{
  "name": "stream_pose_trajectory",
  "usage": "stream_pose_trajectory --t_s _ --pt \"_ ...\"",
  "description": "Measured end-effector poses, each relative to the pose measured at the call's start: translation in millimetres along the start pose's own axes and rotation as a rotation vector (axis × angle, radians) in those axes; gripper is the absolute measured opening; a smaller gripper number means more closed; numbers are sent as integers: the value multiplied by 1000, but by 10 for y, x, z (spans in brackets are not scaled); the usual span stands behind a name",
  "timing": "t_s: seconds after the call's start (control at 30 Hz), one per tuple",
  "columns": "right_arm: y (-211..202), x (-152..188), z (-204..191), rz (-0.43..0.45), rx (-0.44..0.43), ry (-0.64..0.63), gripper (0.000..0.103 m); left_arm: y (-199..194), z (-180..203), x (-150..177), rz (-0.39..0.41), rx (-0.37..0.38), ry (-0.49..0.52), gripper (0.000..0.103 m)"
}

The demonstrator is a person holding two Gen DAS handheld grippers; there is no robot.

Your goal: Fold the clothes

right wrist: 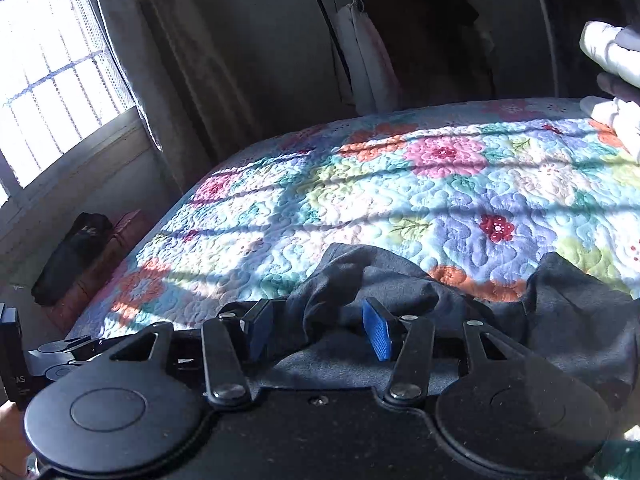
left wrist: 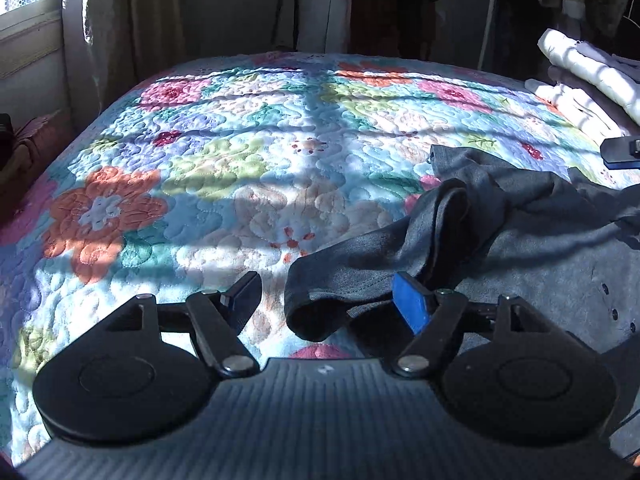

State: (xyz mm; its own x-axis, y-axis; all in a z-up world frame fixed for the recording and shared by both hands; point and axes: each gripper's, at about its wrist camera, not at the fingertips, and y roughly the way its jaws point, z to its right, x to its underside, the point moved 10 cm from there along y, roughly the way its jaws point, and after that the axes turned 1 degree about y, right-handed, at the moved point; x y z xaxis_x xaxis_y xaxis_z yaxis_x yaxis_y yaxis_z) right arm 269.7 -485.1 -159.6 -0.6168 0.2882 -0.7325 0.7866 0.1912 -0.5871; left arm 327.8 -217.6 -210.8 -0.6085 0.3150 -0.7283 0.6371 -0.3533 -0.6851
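Note:
A dark grey garment (left wrist: 500, 236) lies crumpled on the flowered quilt (left wrist: 240, 152) at the right of the left wrist view. My left gripper (left wrist: 328, 300) is open, low over the bed, with a rolled edge of the garment lying between its fingers. In the right wrist view the same garment (right wrist: 400, 280) is bunched near the bed's front edge. My right gripper (right wrist: 320, 328) is open, with a fold of the garment between its blue pads (right wrist: 378, 334). The right gripper's fingertip shows at the right edge of the left wrist view (left wrist: 620, 152).
Folded white and pale clothes (left wrist: 588, 76) are stacked at the bed's far right, also in the right wrist view (right wrist: 616, 80). A window (right wrist: 52, 76) and curtain are at the left. A dark bag (right wrist: 72, 256) lies on the floor beside the bed. Clothes hang on a rack (right wrist: 360, 60) behind.

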Motion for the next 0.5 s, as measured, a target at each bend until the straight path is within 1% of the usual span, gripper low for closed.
stream_pose_trajectory --t_s 0.03,0.1,0.2,0.27,0.33,0.37,0.4,0.43,0.5 --pt "100 -11 -68 -12 3 -42 56 8 10 30 -11 13 14 72" --pt "271 -67 -172 -12 36 -151 57 23 61 89 -32 57 46 73" --pt "611 -121 -284 -52 27 -207 59 67 87 116 -21 62 81 74" --pt "831 -164 -299 -108 -30 -162 59 151 55 117 -24 46 81 74" --pt "1047 -159 -290 -157 -64 -77 59 250 -9 118 -49 46 39 74" --pt "1152 -169 -259 -168 -53 -44 59 289 -38 111 -53 45 17 74" --pt "1248 -181 -219 -177 -23 -31 59 319 -63 98 -49 43 -1 74" --pt "1333 -191 -182 -183 15 -35 59 347 -78 86 -45 43 -6 74" --pt "1489 -168 -153 -217 59 -53 59 387 -70 65 -38 52 1 73"
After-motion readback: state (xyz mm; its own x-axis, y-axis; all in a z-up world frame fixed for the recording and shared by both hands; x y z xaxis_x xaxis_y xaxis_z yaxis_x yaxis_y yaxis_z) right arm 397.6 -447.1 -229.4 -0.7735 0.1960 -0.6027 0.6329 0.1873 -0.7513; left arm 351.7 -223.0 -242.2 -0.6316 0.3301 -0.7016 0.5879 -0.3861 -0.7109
